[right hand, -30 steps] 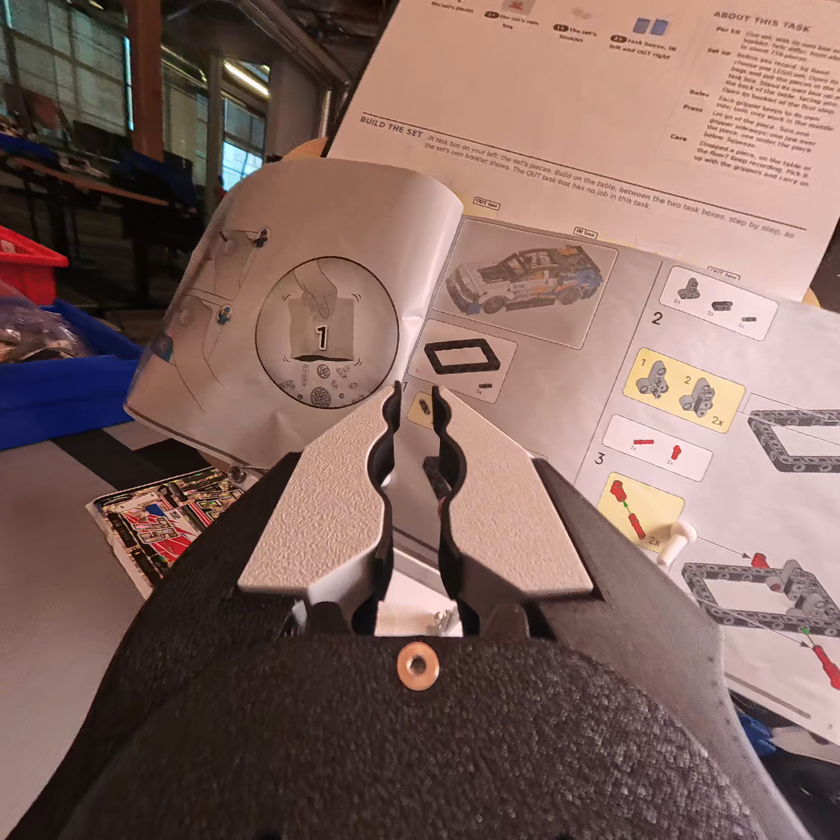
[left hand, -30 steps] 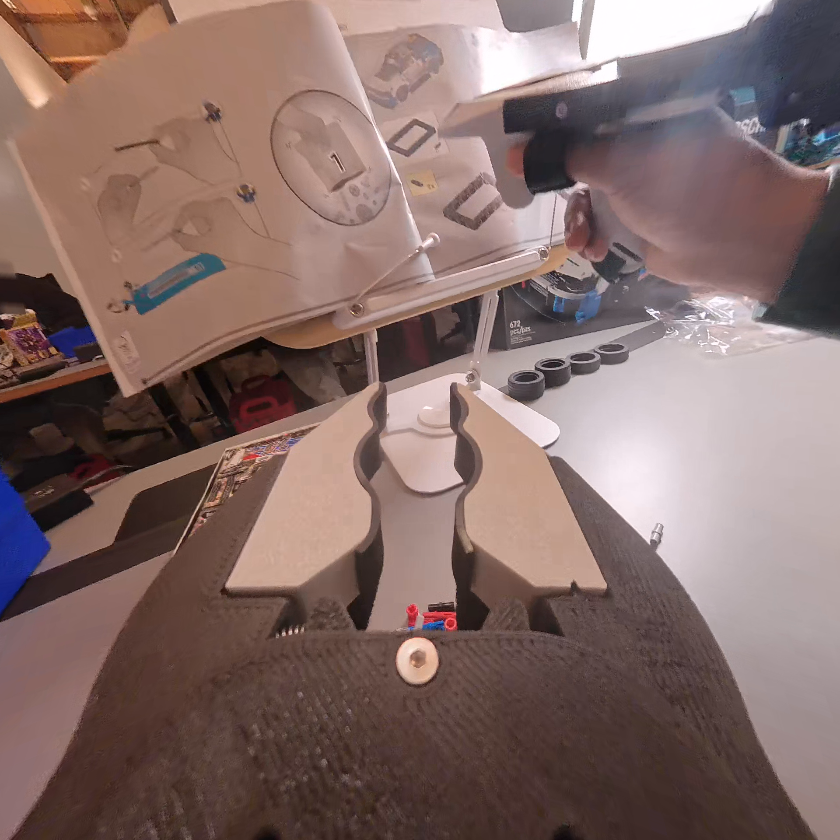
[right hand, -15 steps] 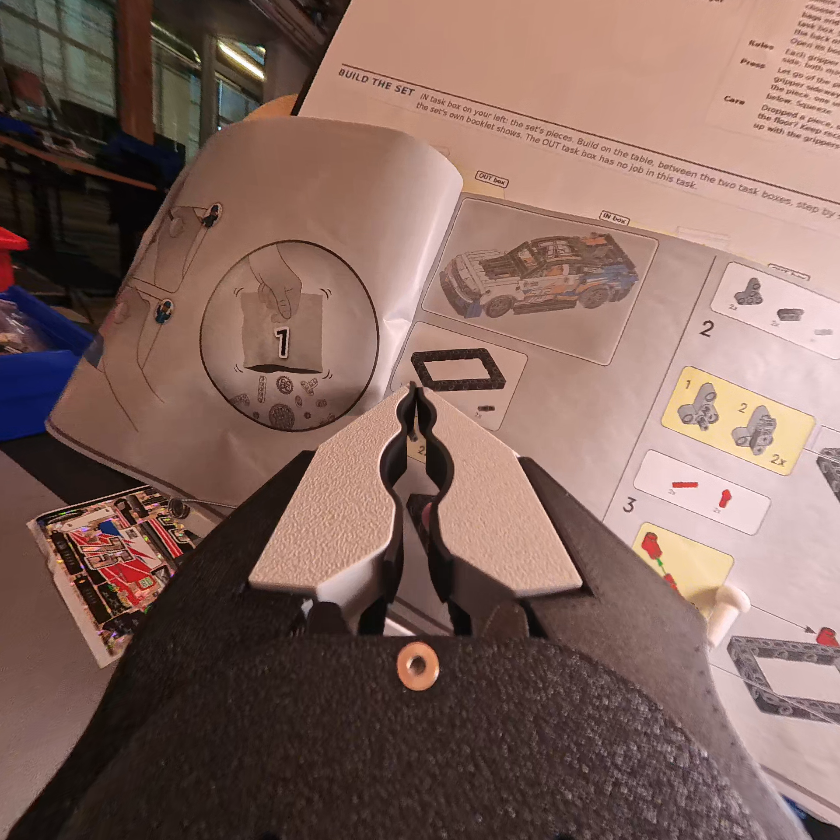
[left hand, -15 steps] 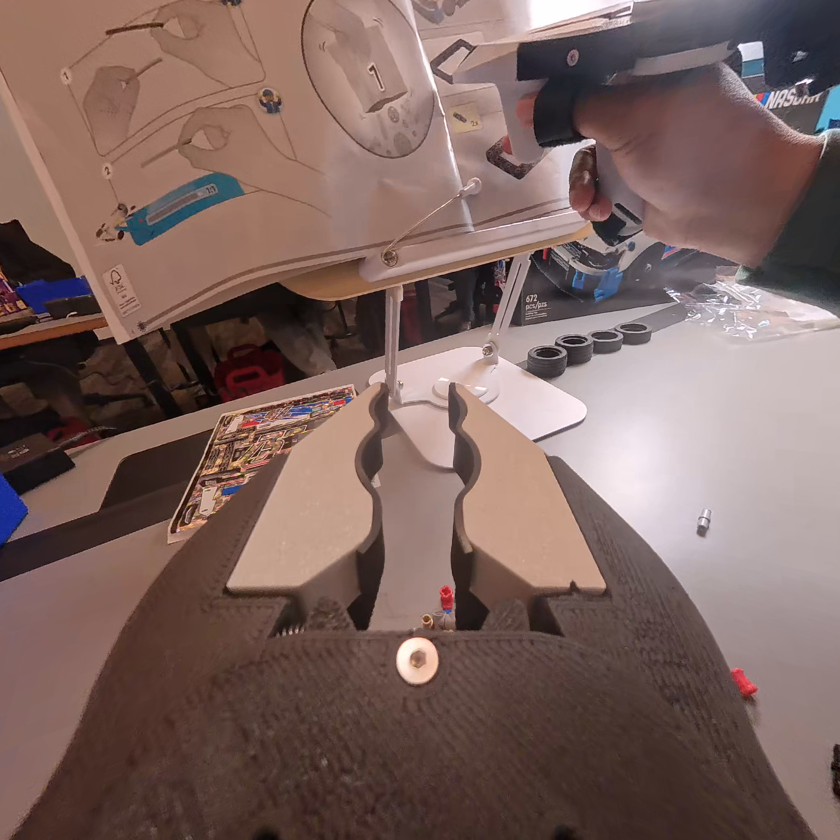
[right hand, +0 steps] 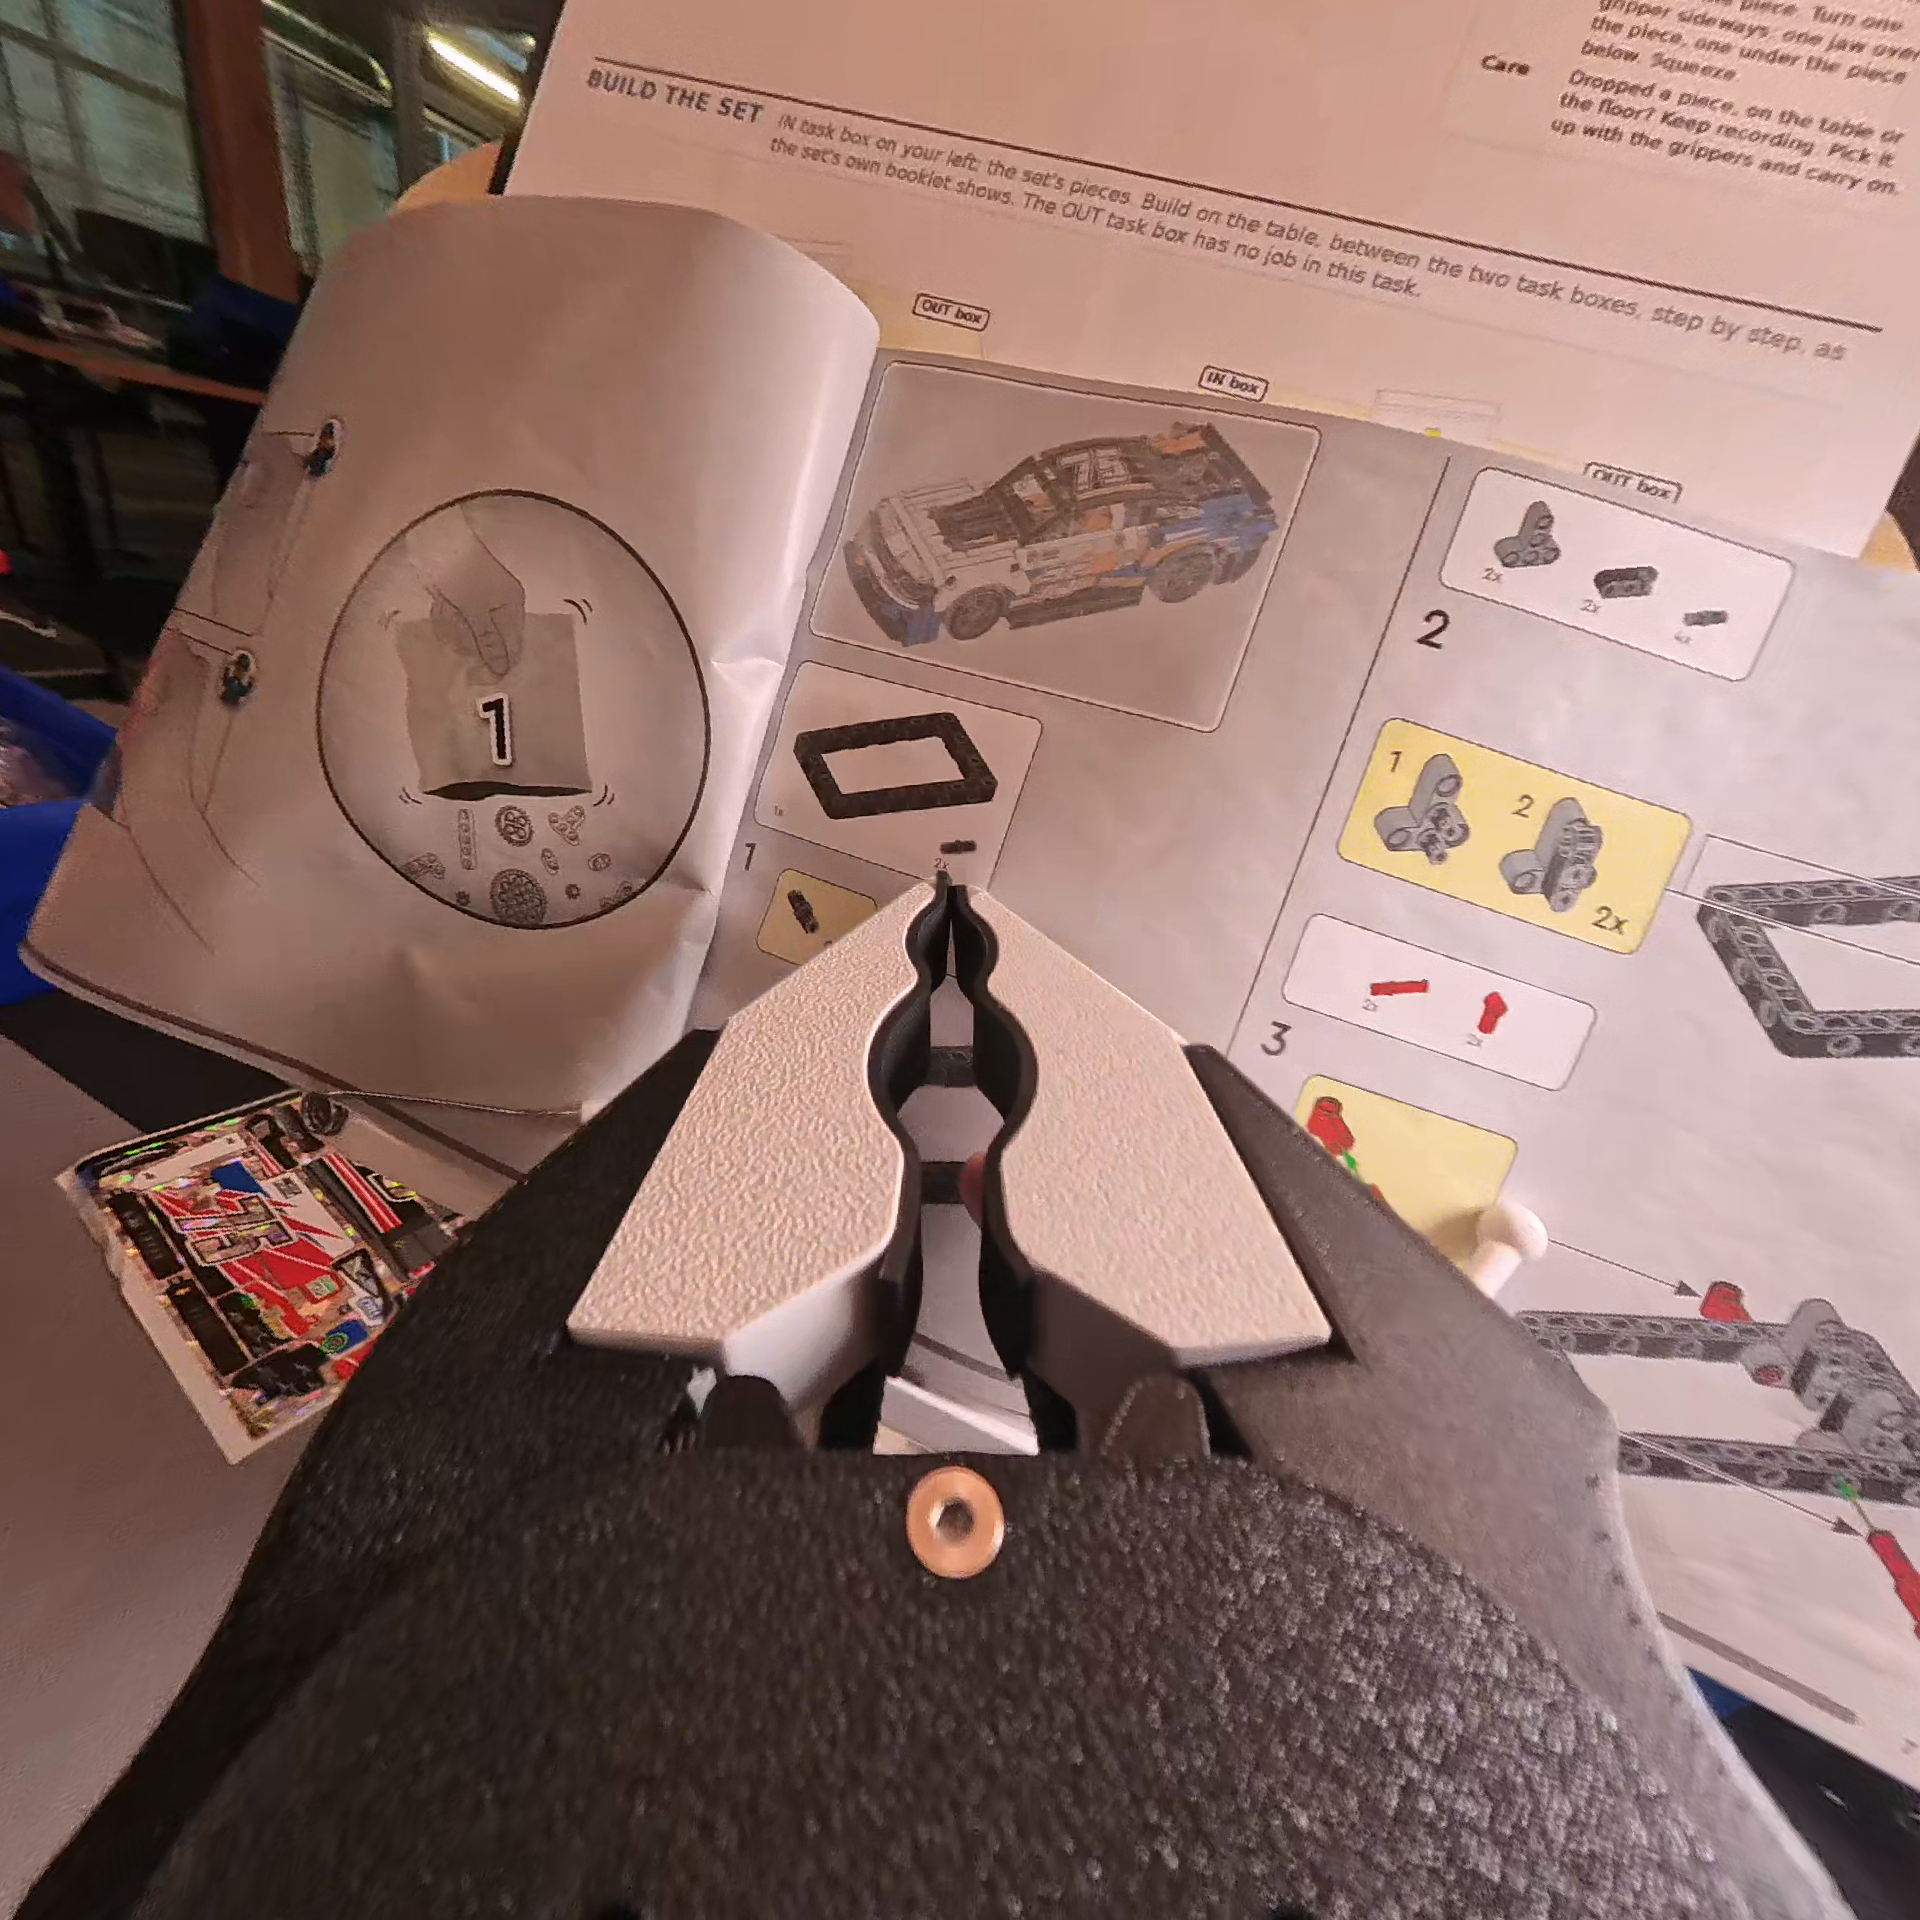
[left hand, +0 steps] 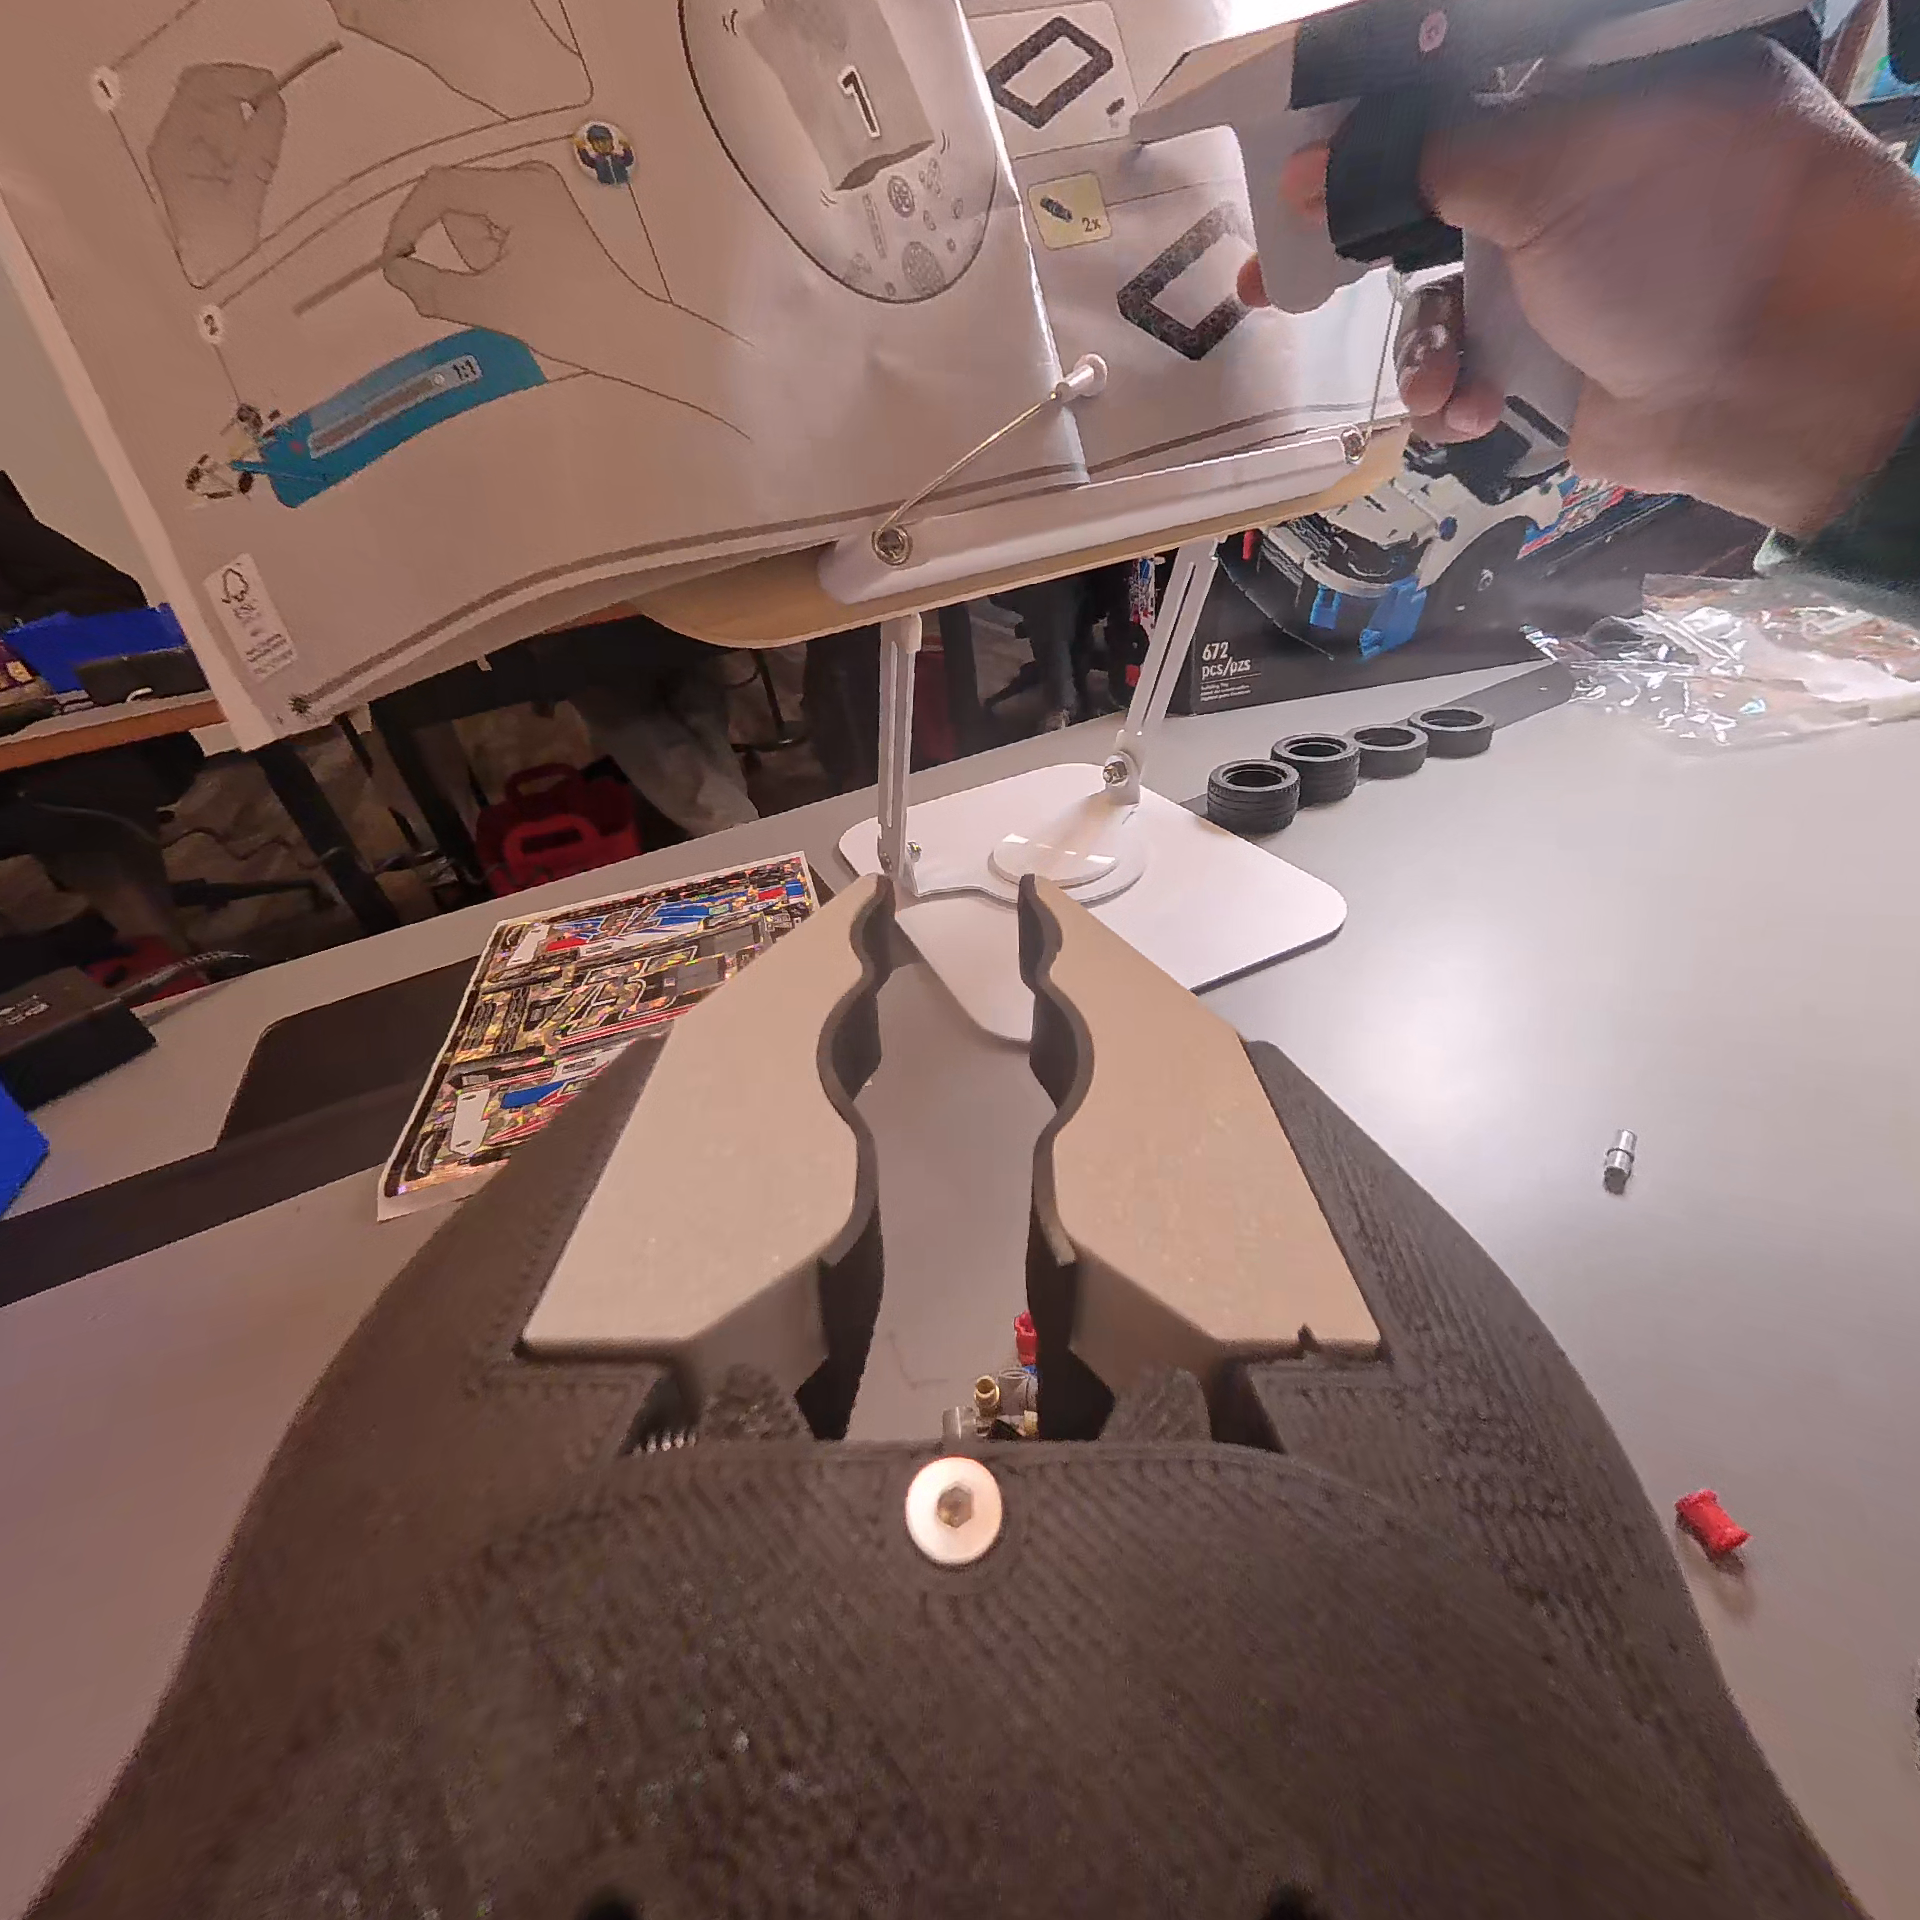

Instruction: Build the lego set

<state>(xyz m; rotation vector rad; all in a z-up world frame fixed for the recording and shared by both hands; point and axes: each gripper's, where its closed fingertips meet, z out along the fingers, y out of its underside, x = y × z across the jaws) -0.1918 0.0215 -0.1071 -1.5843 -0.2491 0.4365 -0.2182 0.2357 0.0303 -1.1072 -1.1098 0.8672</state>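
The instruction booklet (left hand: 520,260) lies open on a white stand; it fills the right wrist view (right hand: 1143,831). My left gripper (left hand: 954,894) is open and empty, held low over the grey table and pointing at the stand base (left hand: 1226,914). Small red, tan and grey pieces (left hand: 1013,1382) lie on the table beneath it. My right gripper (right hand: 945,894) is shut, its tips right at the booklet's open page. I cannot tell whether it pinches the paper. In the left wrist view a hand holds it up at the page (left hand: 1262,281).
A sticker sheet (left hand: 603,1029) lies left of the stand. Several black tyres (left hand: 1351,758) stand in a row behind the base. A grey pin (left hand: 1619,1155) and a red pin (left hand: 1712,1522) lie at right. The set's box (left hand: 1403,613) and a plastic bag (left hand: 1756,655) are at the back right. About 25 centimeters separates my left fingertips from my right.
My right gripper has closed from slightly open to shut and moved closer to the page. My left gripper has moved back and lower, still open.
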